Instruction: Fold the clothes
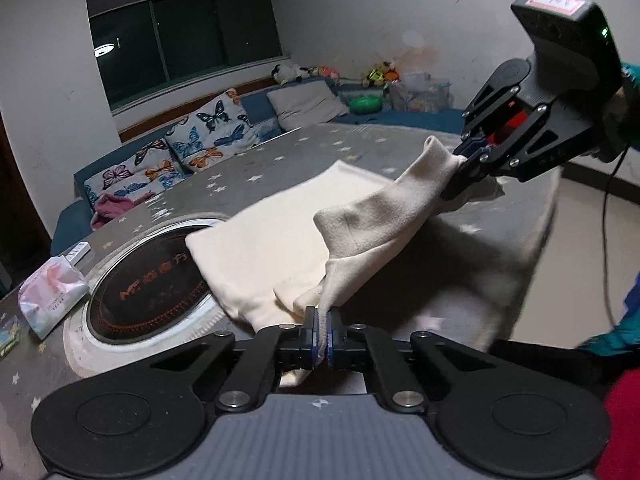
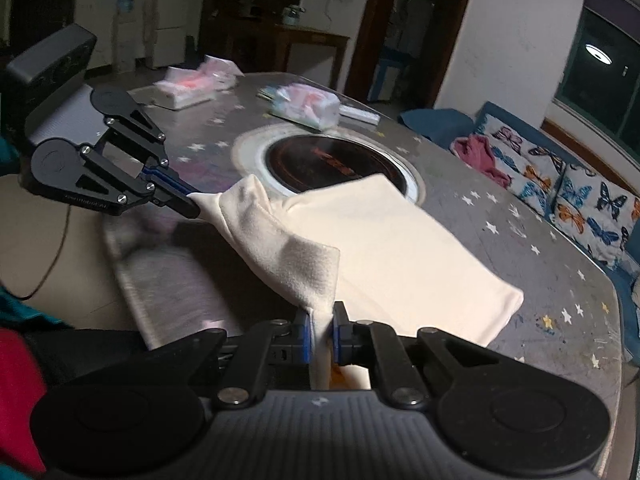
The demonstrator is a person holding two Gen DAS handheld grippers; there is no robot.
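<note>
A cream cloth (image 1: 276, 236) lies partly on the grey star-patterned table (image 1: 280, 152); it also shows in the right wrist view (image 2: 400, 248). My left gripper (image 1: 322, 316) is shut on one near corner of the cloth. My right gripper (image 2: 321, 316) is shut on the other near corner. Each gripper shows in the other's view: the right one (image 1: 456, 172) at the upper right, the left one (image 2: 192, 200) at the left. The held edge is lifted off the table and stretched between them, folded over the flat part.
A round induction cooktop (image 1: 156, 284) is set in the table, partly under the cloth. Tissue packs (image 1: 52, 292) lie at the table's left side, and more (image 2: 304, 104) show at its far side. A blue sofa with butterfly cushions (image 1: 192, 136) stands beyond the table.
</note>
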